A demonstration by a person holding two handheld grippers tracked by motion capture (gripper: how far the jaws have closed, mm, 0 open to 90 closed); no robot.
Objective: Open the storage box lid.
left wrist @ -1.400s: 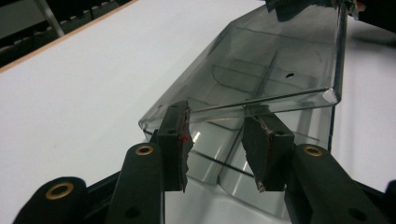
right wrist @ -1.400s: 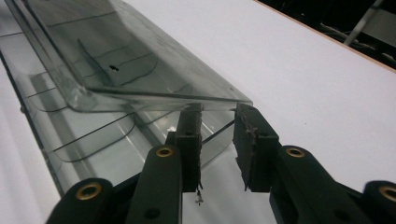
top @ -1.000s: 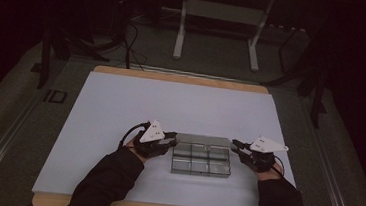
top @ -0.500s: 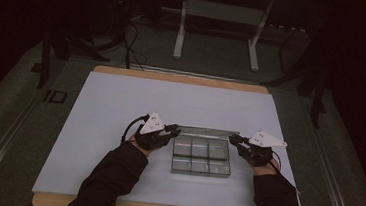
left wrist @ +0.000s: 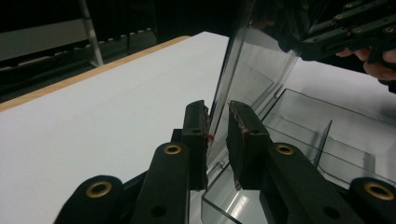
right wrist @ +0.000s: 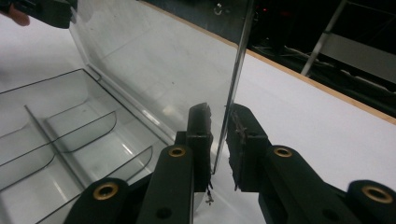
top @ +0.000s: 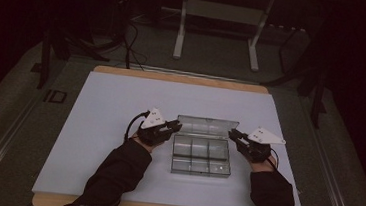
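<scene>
High view: a clear plastic compartment box point(top: 200, 156) sits on the white desk point(top: 110, 106) between both hands, its transparent hinged lid point(top: 207, 126) standing nearly upright along the far edge. The left hand-held gripper point(top: 175, 126) has just been closing on the lid's left end; in the left gripper view a sliver of gap seems to remain. The right hand-held gripper point(top: 232, 134) straddles the right end, jaws narrow, contact uncertain. The lid's long axis runs gripper to gripper.

Black sleeves point(top: 114, 172); black tool point(left wrist: 217, 135), brass rivets point(left wrist: 172, 149), grey three-cornered plate point(top: 266, 136).
</scene>
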